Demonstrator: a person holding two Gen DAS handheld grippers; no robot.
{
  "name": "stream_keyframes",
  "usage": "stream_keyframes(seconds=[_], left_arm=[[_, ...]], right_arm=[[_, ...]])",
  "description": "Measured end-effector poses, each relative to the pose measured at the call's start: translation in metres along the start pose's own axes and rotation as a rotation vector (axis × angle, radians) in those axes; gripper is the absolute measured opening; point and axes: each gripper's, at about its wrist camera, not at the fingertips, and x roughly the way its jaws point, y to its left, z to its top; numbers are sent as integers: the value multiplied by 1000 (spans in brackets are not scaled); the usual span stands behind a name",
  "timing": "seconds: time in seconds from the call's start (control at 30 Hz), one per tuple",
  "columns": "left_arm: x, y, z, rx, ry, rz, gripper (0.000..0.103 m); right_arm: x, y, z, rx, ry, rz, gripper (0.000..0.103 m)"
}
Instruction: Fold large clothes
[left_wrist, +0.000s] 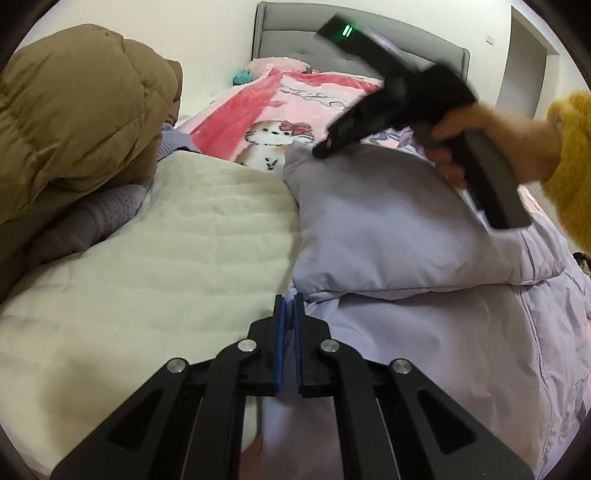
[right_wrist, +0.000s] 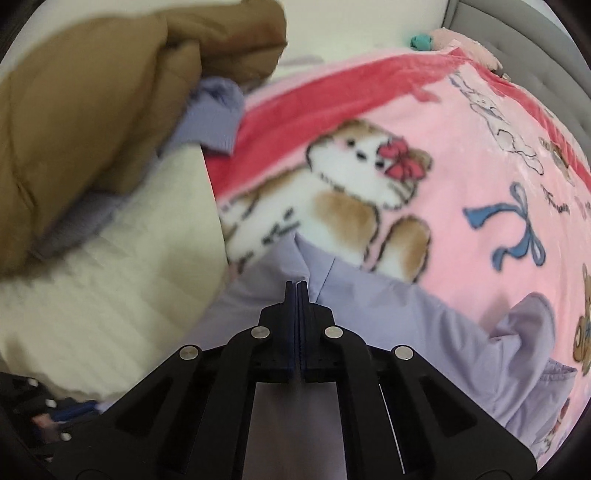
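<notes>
My left wrist camera looked forward and down along my left gripper, close over the bed's cream mattress pad and the lavender puffer jacket, facing the grey headboard. My right wrist camera sat nearer the jacket's edge, tilted steeply down. Both views shared the brown puffer coat, the pad and the pink cartoon blanket.

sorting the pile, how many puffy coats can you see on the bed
2: a brown puffy coat heaped at the left, and a lilac puffy coat spread on the right. More may lie hidden under them.
</notes>
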Motion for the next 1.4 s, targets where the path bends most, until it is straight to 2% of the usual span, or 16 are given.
stream_keyframes(seconds=[0.07, 0.1, 0.17, 0.2, 0.27, 0.37, 0.43, 0.47, 0.57, 0.73, 0.97, 1.07, 1.13, 1.2, 1.3, 1.4], left_arm=[[0, -2, 1, 28, 4, 8, 4], [-1, -3, 2, 37, 0, 12, 5], [-13, -4, 7, 43, -28, -10, 5], [-22, -4, 8, 43, -58, -36, 6], [-38, -10, 15, 52, -113, -56, 13], [-44, -28, 26, 82, -145, -72, 17], [-34, -43, 32, 86, -139, -121, 30], [-28, -48, 34, 89, -127, -132, 37], [-3, -64, 37, 99, -89, -130, 37], [27, -73, 31, 121, -6, -75, 37], [46, -80, 27, 159, 67, -25, 37], [37, -88, 31, 176, 47, 13, 37], [21, -99, 34, 189, -5, -7, 42], [5, -114, 35, 218, -60, -35, 62], [-14, -157, 35, 318, -134, -98, 64], [-15, -204, 36, 394, -145, -182, 71]], right_arm=[[-2, 2, -5, 17, -15, -22, 3], [-11, 1, -7, 44, -52, -30, 9], [-42, -8, -15, 133, -159, 43, 38], [-62, -14, -25, 185, -229, 78, 60], [-104, -26, -54, 282, -339, 72, 61], [-141, -39, -107, 388, -366, -57, 62], [-155, -46, -151, 443, -336, -182, 63], [-156, -49, -164, 454, -317, -207, 64], [-147, -59, -207, 501, -216, -284, 64], [-117, -68, -240, 531, -116, -348, 67], [-88, -80, -250, 598, -64, -300, 74], [-107, -78, -255, 613, -121, -312, 79], [-127, -78, -267, 643, -204, -286, 81], [-159, -80, -293, 724, -298, -309, 82], [-193, -94, -336, 879, -344, -367, 83], [-225, -121, -404, 1106, -355, -461, 83]])
